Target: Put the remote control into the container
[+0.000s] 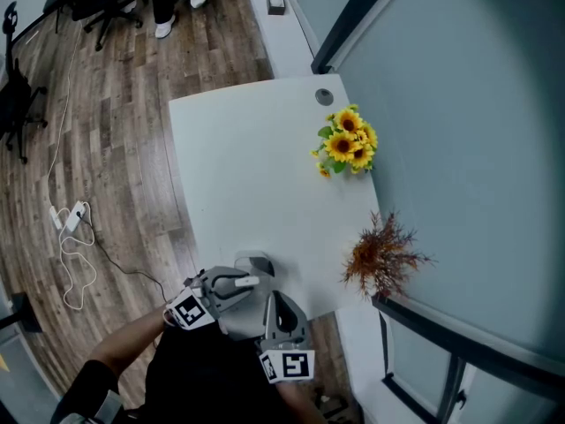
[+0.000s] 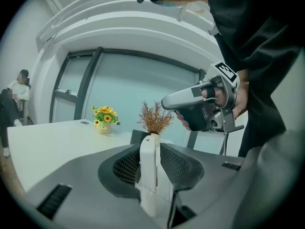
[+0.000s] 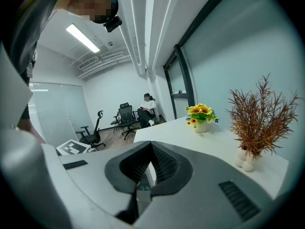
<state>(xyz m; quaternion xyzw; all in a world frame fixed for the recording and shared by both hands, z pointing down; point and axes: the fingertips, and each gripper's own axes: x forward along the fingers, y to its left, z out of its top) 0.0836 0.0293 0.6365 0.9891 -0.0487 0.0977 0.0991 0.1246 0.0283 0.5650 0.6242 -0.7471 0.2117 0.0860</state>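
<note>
A white flat remote control (image 2: 148, 163) stands upright between the jaws of my left gripper (image 2: 151, 168), and the pads lie against both of its sides. From the head view, the left gripper (image 1: 231, 285) is at the table's near edge, its white tip (image 1: 247, 282) just short of a small grey container (image 1: 257, 261). That container (image 2: 135, 136) shows dark behind the remote. My right gripper (image 1: 281, 314) hangs beside it, off the table's edge. It is shut with nothing in it (image 3: 146, 178). A hand holds it up (image 2: 202, 109).
On the white table (image 1: 247, 166) a pot of sunflowers (image 1: 349, 144) stands at the far right and a dried brown plant (image 1: 381, 256) at the near right corner. Office chairs (image 1: 110, 3), a seated person (image 3: 146, 109) and floor cables (image 1: 72, 237) lie beyond.
</note>
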